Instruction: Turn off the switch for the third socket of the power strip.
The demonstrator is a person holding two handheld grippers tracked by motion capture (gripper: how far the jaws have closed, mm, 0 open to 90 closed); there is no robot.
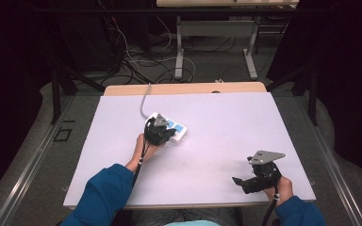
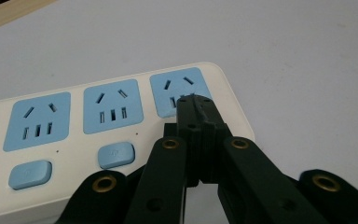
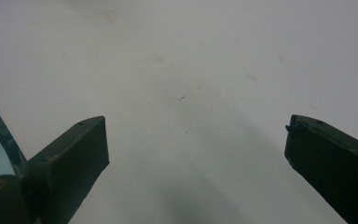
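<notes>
In the high view, a white power strip (image 1: 175, 128) lies on the pale tabletop (image 1: 226, 122) a little left of the frame's centre, its grey cord (image 1: 144, 101) running up toward the far wooden edge of the tabletop. The left tongs (image 1: 166, 134) sit right over the near side of the strip, held by a hand whose blue sleeve (image 1: 104, 194) enters from the lower left of the frame. In the left gripper view, the power strip (image 2: 121, 140) fills the left and middle of the frame, with three blue socket faces in a row and two blue rocker switches (image 2: 116, 155) below them; the left tongs (image 2: 195, 105) are pressed together with no gap between the tips, which rest at the lower edge of the rightmost socket face (image 2: 179, 86), gripping nothing. The right tongs (image 1: 239, 181) lie toward the lower right of the high view, well apart from the strip, pointing left across bare tabletop. In the right gripper view, the right tongs (image 3: 196, 144) stand wide apart, one jaw at the lower left and the other at the lower right of the frame, with only plain tabletop (image 3: 182, 70) between them and nothing in their grasp.
</notes>
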